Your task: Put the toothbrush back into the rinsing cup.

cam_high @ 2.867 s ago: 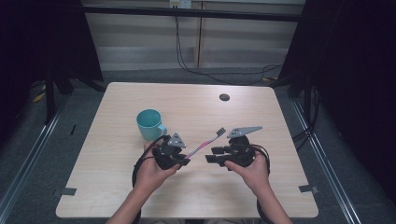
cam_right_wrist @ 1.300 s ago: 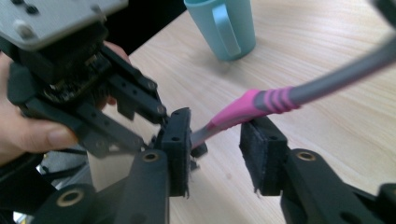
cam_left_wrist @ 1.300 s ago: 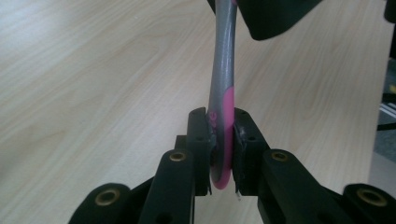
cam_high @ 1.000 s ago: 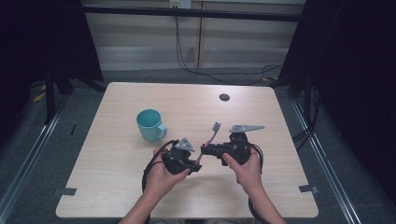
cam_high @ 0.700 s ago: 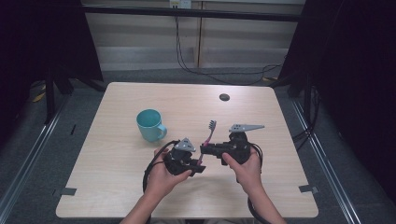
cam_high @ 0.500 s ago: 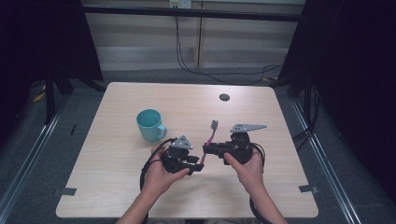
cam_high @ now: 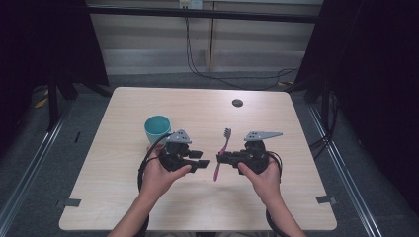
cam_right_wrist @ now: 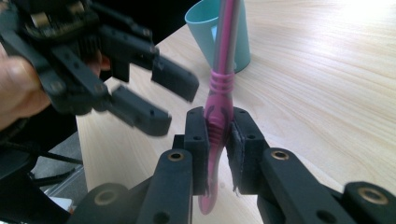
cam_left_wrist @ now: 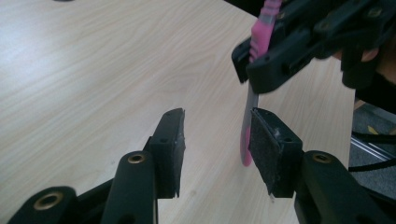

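A: How are the 2 hands posed?

B: In the high view both forearms come in from the bottom edge. The left hand [cam_high: 159, 170] holds the left gripper [cam_high: 201, 162] near the table's middle, jaws pointing toward the other hand. The right hand [cam_high: 264, 174] holds the right gripper [cam_high: 221, 158] facing it, with the grey plate [cam_high: 263, 135] on top.

A: And the jaws?

B: The left gripper's 2 jaws stand clearly apart with nothing between them; in the left gripper view the toothbrush's lower end hangs just beyond the pad [cam_left_wrist: 267, 149] of 1 jaw. The right gripper's jaws are closed on the pink toothbrush [cam_right_wrist: 218, 102], pinching its ribbed grip.

A: Where is that toothbrush exactly?

B: Between the 2 grippers, off the light wooden table [cam_high: 123, 197]. From above, its bristled head points away from the person and its handle end points back toward them.

A: Any containers?

B: 1 teal cup [cam_high: 157, 129], upright on the table just beyond the left gripper. I cannot tell what its inside holds. A small dark disc [cam_high: 237, 102] sits near the far edge.
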The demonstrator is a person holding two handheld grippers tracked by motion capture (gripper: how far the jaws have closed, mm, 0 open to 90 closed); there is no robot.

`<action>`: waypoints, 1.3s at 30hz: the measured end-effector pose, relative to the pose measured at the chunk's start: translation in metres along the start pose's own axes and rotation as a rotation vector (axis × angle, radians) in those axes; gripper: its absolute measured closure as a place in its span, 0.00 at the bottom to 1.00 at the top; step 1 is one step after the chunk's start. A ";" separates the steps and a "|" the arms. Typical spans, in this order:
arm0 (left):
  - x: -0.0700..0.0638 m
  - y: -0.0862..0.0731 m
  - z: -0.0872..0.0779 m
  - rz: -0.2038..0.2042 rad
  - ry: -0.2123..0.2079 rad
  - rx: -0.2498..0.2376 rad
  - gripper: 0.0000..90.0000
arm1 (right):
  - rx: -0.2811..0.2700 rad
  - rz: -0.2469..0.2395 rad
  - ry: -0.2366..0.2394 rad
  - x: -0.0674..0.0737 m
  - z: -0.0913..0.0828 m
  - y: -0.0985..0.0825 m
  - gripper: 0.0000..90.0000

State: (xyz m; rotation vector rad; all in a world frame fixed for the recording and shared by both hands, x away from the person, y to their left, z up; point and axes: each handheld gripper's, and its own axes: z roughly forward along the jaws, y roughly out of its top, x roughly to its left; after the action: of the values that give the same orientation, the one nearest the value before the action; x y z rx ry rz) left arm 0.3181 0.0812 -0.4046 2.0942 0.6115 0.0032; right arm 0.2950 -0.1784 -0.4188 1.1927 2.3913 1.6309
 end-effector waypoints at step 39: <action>-0.009 0.042 0.001 -0.023 -0.082 -0.092 0.76 | 0.033 -0.031 0.045 0.015 0.020 0.005 0.88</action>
State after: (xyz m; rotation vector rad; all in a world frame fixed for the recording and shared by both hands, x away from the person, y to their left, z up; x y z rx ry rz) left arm 0.3285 0.0580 -0.3696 1.9882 0.5755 -0.0663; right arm 0.2959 -0.1529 -0.4181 1.1298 2.4597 1.6332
